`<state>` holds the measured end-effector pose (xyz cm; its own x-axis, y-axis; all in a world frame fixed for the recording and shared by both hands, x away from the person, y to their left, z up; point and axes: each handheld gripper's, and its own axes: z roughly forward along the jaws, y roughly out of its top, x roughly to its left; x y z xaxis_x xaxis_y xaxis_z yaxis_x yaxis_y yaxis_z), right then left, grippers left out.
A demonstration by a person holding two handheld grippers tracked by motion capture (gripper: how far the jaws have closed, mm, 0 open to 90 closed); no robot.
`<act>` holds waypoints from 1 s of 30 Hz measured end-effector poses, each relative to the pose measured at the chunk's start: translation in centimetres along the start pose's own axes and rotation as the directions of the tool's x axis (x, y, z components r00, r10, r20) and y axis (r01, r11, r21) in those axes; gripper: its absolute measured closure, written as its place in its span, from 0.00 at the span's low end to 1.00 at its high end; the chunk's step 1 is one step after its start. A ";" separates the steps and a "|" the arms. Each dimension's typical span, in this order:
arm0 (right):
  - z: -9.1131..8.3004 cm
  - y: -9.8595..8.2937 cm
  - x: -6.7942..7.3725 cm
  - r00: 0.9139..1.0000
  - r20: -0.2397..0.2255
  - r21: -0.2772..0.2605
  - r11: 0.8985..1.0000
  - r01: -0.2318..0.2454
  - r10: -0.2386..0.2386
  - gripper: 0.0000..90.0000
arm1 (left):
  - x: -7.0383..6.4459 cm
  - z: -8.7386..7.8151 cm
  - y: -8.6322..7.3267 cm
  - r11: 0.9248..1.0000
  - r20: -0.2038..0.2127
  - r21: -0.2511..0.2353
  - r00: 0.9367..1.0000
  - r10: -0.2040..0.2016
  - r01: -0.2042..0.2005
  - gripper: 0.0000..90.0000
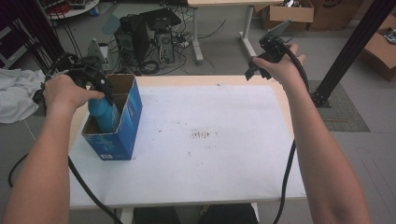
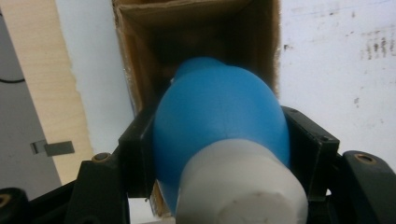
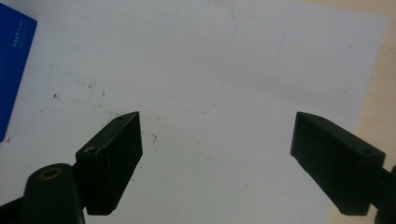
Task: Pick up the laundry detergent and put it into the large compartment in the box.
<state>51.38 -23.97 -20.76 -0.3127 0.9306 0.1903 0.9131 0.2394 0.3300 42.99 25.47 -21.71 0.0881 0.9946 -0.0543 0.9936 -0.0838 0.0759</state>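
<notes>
A blue bottle (image 1: pixel 103 114) with a white cap (image 2: pixel 240 186) sits partly inside an open blue cardboard box (image 1: pixel 119 140) at the table's left side. My left gripper (image 1: pixel 100 88) is shut on the bottle (image 2: pixel 219 112), its black jaws pressing on both sides of the blue body just over the box's open top (image 2: pixel 196 28). My right gripper (image 1: pixel 259 65) hangs in the air above the table's far right edge. In the right gripper view that gripper (image 3: pixel 217 149) is open, with bare white table surface between the jaws and the blue box (image 3: pixel 11 65) at the left edge.
The white table top (image 1: pixel 210 140) has a few dark scuff marks near its middle. Behind the table stand computer towers (image 1: pixel 144 37) with tangled cables, another desk's legs (image 1: pixel 198 32) and cardboard boxes (image 1: pixel 289 14). A black post (image 1: pixel 355 42) rises at the right.
</notes>
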 end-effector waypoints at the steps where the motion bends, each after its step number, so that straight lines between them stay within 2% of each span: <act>1: 0.0 0.0 -0.1 1.000 0.004 0.004 1.000 -0.003 0.003 0.19 | 0.0 0.4 0.0 1.000 0.000 0.001 1.000 -0.002 0.002 0.42; 4: 0.1 0.0 -0.1 1.000 0.001 0.005 1.000 -0.002 0.002 0.19 | 0.1 1.6 0.1 1.000 -0.002 0.013 1.000 -0.004 0.004 0.42; 16: 0.1 0.0 -0.2 1.000 0.007 0.006 1.000 0.000 0.000 0.19 | 0.1 4.3 0.0 0.999 -0.015 0.044 1.000 0.011 -0.011 0.42; 24: 0.1 0.0 -0.2 1.000 0.005 0.007 1.000 -0.003 0.003 0.19 | -0.1 5.4 0.1 0.998 -0.016 0.063 1.000 0.024 -0.023 0.42; 30: 0.1 -0.1 -0.3 1.000 0.007 0.006 1.000 -0.006 0.006 0.19 | -0.1 5.5 0.2 0.998 -0.019 0.063 0.999 0.029 -0.028 0.42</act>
<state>51.41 -24.20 -20.91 -0.3052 0.9340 0.1856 0.9167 0.2354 0.3229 43.53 25.03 -27.19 0.1159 0.9927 -0.0336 0.9932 -0.1155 0.0143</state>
